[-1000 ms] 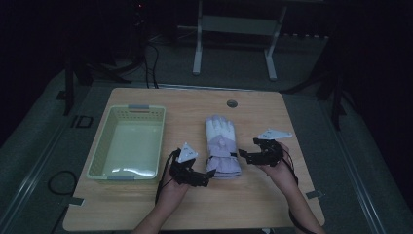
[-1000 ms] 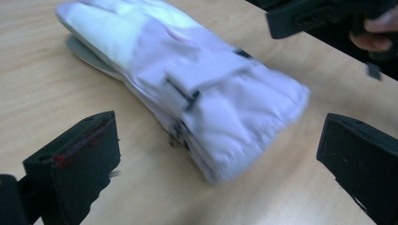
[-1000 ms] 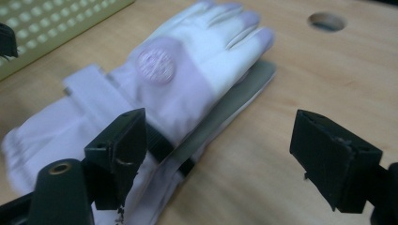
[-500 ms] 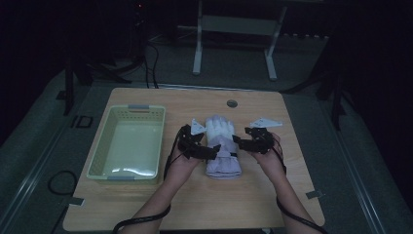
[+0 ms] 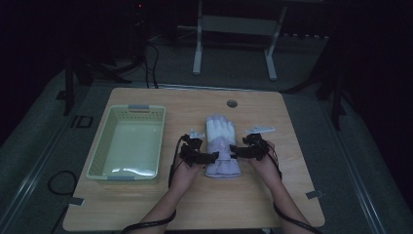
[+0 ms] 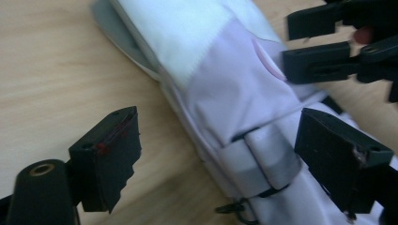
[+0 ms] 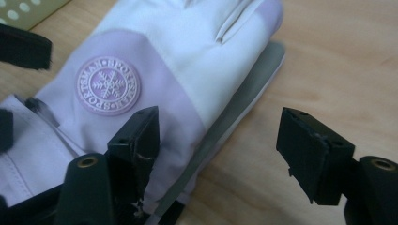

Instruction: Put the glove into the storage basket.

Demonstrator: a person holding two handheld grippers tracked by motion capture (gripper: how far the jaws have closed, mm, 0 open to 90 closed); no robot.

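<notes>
Your left claw [image 6: 220, 154] is spread wide, one jaw over the bare counter [image 6: 56, 70], the other over the glove [image 6: 234, 84]. The glove lies on the wood slantwise between them, white and pale lilac with a grey strap across its cuff. Your right claw [image 6: 314, 44] reaches in at the top right, jaws slightly apart above the glove's far edge.

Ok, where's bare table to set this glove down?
Free: the strip right of the glove out to the table edge, and the near edge. The basket is empty. Crowded: both sides of the glove, where left gripper and right gripper flank it.
</notes>
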